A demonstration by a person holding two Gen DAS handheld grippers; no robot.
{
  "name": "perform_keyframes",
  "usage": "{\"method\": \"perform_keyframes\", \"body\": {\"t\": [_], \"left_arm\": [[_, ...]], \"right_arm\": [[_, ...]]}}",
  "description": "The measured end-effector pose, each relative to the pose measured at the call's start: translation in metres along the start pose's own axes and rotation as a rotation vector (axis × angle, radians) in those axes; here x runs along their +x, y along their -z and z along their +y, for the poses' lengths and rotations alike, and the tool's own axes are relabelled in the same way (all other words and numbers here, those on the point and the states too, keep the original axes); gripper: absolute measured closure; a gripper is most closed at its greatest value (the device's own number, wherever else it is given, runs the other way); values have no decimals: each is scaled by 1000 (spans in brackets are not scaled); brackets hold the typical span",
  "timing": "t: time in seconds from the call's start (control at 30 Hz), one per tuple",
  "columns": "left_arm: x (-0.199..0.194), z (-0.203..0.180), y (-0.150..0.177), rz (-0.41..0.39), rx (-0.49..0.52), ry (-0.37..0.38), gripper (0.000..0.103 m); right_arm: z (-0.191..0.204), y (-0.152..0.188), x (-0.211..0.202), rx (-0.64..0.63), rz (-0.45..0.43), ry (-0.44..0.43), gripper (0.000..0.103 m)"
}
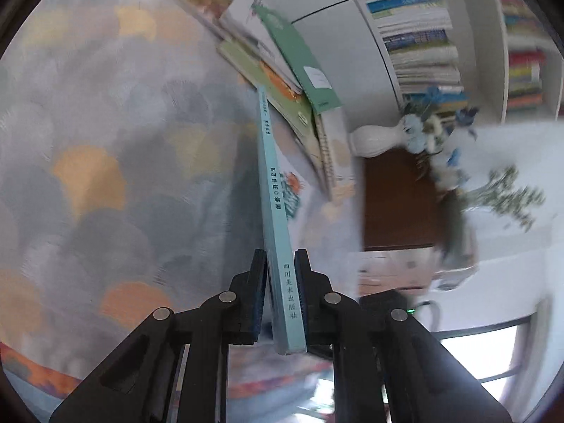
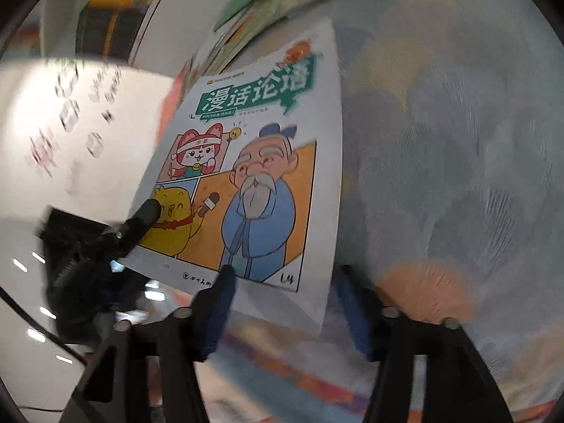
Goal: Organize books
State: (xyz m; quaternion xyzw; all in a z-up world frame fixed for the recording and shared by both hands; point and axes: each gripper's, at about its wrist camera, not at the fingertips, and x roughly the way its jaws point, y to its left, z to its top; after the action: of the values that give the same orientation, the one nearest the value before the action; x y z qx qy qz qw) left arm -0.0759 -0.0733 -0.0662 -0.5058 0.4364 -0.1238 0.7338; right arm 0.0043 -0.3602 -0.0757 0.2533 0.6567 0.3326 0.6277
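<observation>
A thin book with a light-blue spine (image 1: 273, 183) is held upright, edge-on in the left wrist view, and my left gripper (image 1: 280, 253) is shut on its lower end. The right wrist view shows its cartoon cover (image 2: 268, 162) with an old man in blue and a yellow chick. A black finger (image 2: 144, 215) of the left gripper presses on that cover's left edge. My right gripper (image 2: 285, 282) stands open, with the book's bottom edge between its blue-padded fingers and the pads not pressing on it. A pile of other books (image 1: 282, 70) lies on the table beyond.
The table wears a cloth with grey, orange and yellow fan shapes (image 1: 105, 141). A white bookshelf (image 1: 416, 35) packed with books stands behind the pile. A white vase with blue flowers (image 1: 380, 137) lies sideways in view to the right, by a brown panel (image 1: 394, 204).
</observation>
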Motion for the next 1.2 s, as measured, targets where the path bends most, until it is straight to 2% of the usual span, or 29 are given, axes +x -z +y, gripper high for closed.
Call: {"method": "perform_keyframes", "body": {"t": [0.07,0.13,0.2,0.23,0.3,0.33,0.4,0.5,0.57,0.6,0.67,0.73,0.83,0.9,1.07,1.2], "left_arm": [[4,5,-5,41,-69,69,91],[6,5,-7,66,-87,86,91],[8,4,-10,89,-92,77,91],[8,5,-11,99,-95,71,91],[8,7,-15,114,-108,67,91],[7,7,-18,117,-105,56,91],[6,3,-21,120,-50,-11,91],[7,-12,-19,132,85,-151,91],[9,-27,-12,131,208,-253,90],[10,-37,-7,125,294,-315,90],[10,-55,4,120,452,-404,90],[6,-68,8,119,543,-408,89],[-8,-71,2,130,553,-342,89],[-16,-71,0,137,575,-331,89],[-53,-69,-14,113,612,-306,88],[-99,-70,-42,28,620,-283,88]], "right_arm": [[-21,1,0,121,31,-163,34],[-44,6,2,260,21,-331,34],[-57,7,-3,324,-37,-426,35],[-59,6,-4,337,-55,-450,44],[-57,3,-7,337,-91,-458,52],[-53,1,-8,317,-99,-428,62],[-40,2,-9,268,-111,-370,69],[-18,7,-16,201,-154,-322,72],[8,7,-22,79,-184,-163,72],[29,9,-23,-18,-201,-38,72],[59,13,-20,-142,-202,105,72],[79,18,-19,-212,-214,169,72],[108,30,-19,-330,-256,318,72],[123,34,-17,-381,-260,364,73],[145,43,-13,-463,-264,410,73],[186,45,-4,-546,-297,404,72]]}}
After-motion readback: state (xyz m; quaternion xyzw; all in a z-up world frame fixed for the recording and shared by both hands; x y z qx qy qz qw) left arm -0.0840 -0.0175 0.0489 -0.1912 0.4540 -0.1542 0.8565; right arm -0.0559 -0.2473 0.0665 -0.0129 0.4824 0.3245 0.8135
